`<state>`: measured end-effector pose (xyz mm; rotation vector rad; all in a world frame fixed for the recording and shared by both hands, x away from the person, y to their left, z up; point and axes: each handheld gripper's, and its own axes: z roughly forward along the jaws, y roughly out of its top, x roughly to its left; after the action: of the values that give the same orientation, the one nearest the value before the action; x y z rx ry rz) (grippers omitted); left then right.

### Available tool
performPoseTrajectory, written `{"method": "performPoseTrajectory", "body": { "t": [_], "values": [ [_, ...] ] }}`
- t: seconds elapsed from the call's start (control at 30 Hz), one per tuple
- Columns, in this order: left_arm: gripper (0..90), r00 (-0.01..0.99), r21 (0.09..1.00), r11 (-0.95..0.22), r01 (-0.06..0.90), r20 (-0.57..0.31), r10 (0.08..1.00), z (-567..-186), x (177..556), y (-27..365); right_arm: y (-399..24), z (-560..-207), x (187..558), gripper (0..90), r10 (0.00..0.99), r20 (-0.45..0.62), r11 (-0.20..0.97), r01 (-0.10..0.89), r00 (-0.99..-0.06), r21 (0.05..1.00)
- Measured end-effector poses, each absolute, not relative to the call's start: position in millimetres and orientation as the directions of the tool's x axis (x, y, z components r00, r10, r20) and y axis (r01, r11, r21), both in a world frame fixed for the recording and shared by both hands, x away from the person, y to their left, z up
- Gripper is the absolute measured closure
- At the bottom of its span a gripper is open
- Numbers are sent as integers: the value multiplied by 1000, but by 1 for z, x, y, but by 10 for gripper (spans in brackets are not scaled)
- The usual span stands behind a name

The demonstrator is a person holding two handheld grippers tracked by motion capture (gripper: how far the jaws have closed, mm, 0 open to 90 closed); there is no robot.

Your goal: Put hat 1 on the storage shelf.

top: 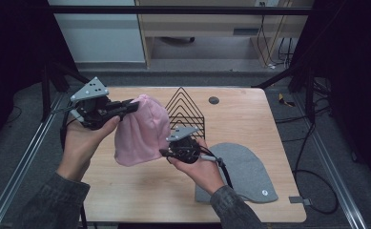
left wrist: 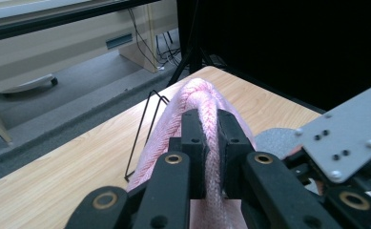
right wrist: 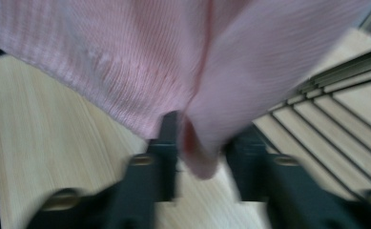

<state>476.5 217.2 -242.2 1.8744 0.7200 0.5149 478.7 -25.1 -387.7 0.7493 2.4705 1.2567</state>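
Observation:
A pink knit beanie [top: 142, 129] hangs in the air above the wooden table [top: 140, 195]. My left gripper [top: 134, 102] is shut on its upper edge; in the left gripper view the pink beanie [left wrist: 192, 93] runs as a ridge between the closed jaws of my left gripper [left wrist: 211, 114]. My right gripper [top: 164, 152] meets the beanie's lower right hem. In the blurred right gripper view a fold of the pink beanie [right wrist: 126, 57] fills the narrow gap of my right gripper [right wrist: 200, 129], with both jaws against it.
A grey beanie [top: 242, 167] lies flat on the table at the right, under my right forearm, and the grey beanie [left wrist: 273, 138] shows beyond the left jaws. A black wire rack [top: 185, 109] stands just behind the pink beanie. A small dark disc [top: 213, 100] sits near the far edge.

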Motion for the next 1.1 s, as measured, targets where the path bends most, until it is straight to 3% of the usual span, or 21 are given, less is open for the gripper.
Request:
{"method": "performPoseTrajectory", "body": {
  "t": [0.1, 0.3, 0.53, 1.1],
  "values": [
    [833, 709, 922, -294, 252, 31, 705, -240, 480, 225, -28, -376, 479, 824, 540, -3, 485, 308, -842, 818],
    [830, 670, 933, -267, 243, 38, 742, -228, 498, 237, -43, -330, 490, 830, 507, -62, 524, 251, -860, 814],
    [825, 688, 940, -271, 207, 57, 724, -213, 511, 234, -59, -303, 514, 831, 526, -103, 515, 220, -844, 829],
    [832, 695, 948, -258, 186, 58, 717, -203, 540, 218, -88, -290, 549, 834, 572, -68, 471, 260, -817, 843]
  ]
}}
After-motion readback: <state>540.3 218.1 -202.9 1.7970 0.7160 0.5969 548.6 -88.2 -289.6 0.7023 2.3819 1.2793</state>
